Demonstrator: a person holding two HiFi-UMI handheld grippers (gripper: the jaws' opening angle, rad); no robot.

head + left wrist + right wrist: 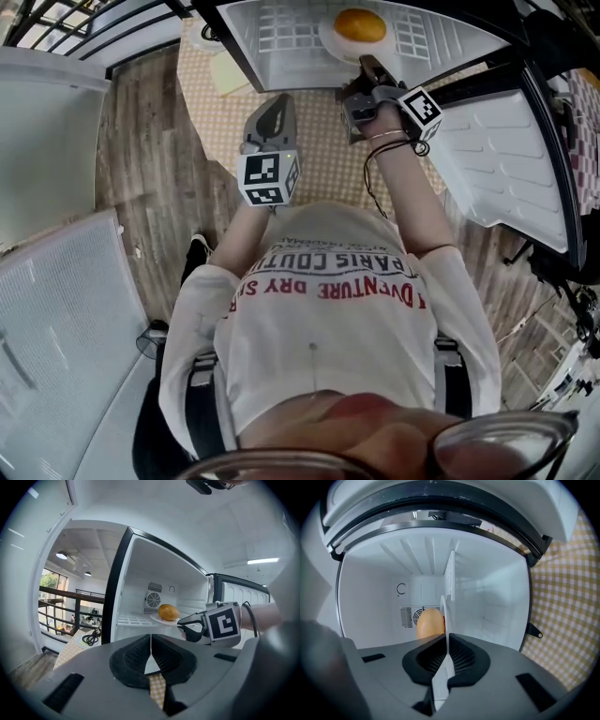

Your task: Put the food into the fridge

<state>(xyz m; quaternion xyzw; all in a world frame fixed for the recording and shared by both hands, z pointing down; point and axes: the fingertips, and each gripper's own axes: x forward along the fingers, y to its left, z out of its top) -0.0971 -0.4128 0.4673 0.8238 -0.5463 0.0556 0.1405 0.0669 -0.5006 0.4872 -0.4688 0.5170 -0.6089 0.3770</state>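
A yellow-orange fruit (360, 25) lies on a white plate (328, 39) that is inside the open fridge, just above its wire shelf (281, 28). My right gripper (367, 67) is shut on the plate's near rim. In the right gripper view the plate (446, 616) runs edge-on between the pads, with the fruit (428, 623) behind it. My left gripper (272, 105) hangs back in front of the fridge, shut and empty. From the left gripper view (150, 651) I see the fruit (168, 612), the plate (157, 618) and the right gripper (185, 623).
The fridge door (506, 159) stands open at the right. A checked mat (319, 122) covers the floor in front of the fridge. A black cable (91, 637) lies at the left on that mat. White appliance panels (56, 309) stand at the left.
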